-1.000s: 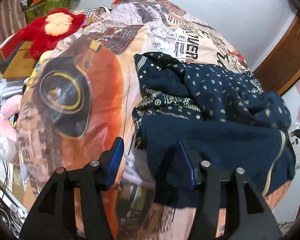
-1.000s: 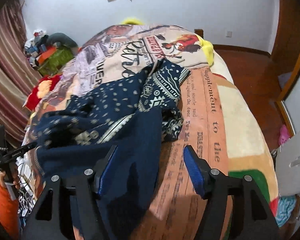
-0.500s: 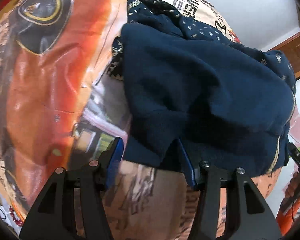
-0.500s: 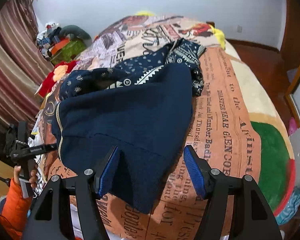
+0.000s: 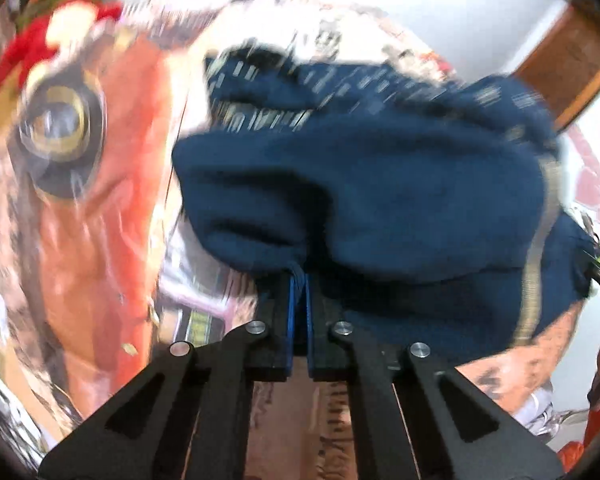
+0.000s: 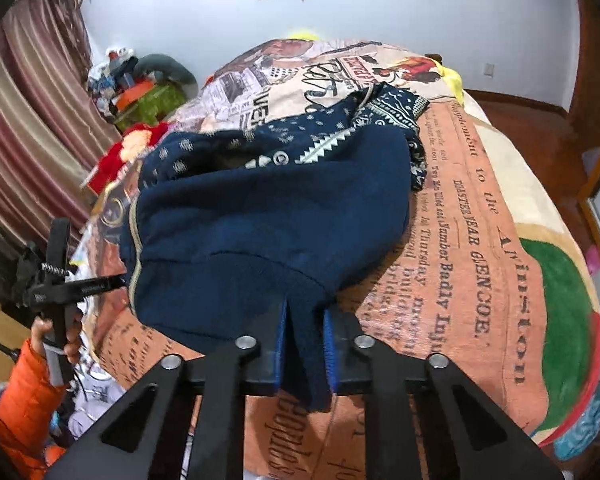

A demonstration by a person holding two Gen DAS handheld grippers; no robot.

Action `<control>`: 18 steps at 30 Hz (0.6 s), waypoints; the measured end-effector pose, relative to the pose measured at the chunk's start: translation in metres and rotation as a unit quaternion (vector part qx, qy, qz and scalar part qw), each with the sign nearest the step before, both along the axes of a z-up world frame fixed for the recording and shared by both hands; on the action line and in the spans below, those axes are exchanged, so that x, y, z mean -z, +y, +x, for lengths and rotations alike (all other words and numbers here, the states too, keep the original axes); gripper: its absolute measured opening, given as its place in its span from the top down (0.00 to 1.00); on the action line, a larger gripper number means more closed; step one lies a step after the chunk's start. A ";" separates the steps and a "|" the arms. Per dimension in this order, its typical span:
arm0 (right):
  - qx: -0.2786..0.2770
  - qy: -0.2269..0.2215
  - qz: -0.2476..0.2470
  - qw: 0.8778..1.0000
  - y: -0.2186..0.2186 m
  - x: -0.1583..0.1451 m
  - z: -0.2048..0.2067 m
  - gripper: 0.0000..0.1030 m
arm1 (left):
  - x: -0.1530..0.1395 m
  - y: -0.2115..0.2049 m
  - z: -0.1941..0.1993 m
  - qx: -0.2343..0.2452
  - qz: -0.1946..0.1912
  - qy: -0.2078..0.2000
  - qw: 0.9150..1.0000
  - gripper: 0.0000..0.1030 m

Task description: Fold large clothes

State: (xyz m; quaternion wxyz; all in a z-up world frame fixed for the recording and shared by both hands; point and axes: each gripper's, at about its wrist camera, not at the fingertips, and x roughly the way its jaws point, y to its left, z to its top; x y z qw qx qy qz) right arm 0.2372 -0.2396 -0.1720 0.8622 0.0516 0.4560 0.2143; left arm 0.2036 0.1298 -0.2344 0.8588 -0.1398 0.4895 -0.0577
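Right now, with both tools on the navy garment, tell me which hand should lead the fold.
Right, probably. The right tool pinches a thick, sharply visible bunch of the navy garment, with open blanket beside it. The left tool pinches only a thin edge, in a blurred view.

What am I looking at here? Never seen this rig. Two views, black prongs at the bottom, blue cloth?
No robot: a person carries a handheld two-finger gripper in each hand, with a fisheye camera on each looking along its fingers. The black prongs are those fingers, with blue pads.

The blurred picture is the left gripper's view, shut on a pinch of the navy garment's near edge. The sharp one is the right gripper's view, shut on a thicker fold of the same garment's near edge.

The garment lies bunched on a bed, on a blanket printed like an old newspaper. A red plush toy sits beside the bed. In the right view's left edge you see the person's hand in an orange sleeve, holding the other tool.
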 end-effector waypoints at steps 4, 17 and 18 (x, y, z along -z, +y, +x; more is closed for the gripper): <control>-0.007 -0.030 0.017 0.999 -0.002 -0.021 0.003 0.92 | -0.058 -0.008 -0.011 0.013 0.021 -0.078 0.997 0.97; -0.008 -0.126 0.082 0.989 -0.013 -0.115 0.052 0.93 | -0.198 0.005 0.015 -0.021 0.043 -0.236 0.971 1.00; -0.008 -0.132 0.076 0.988 -0.011 -0.119 0.059 0.94 | -0.200 0.004 0.023 -0.022 0.047 -0.235 0.971 1.00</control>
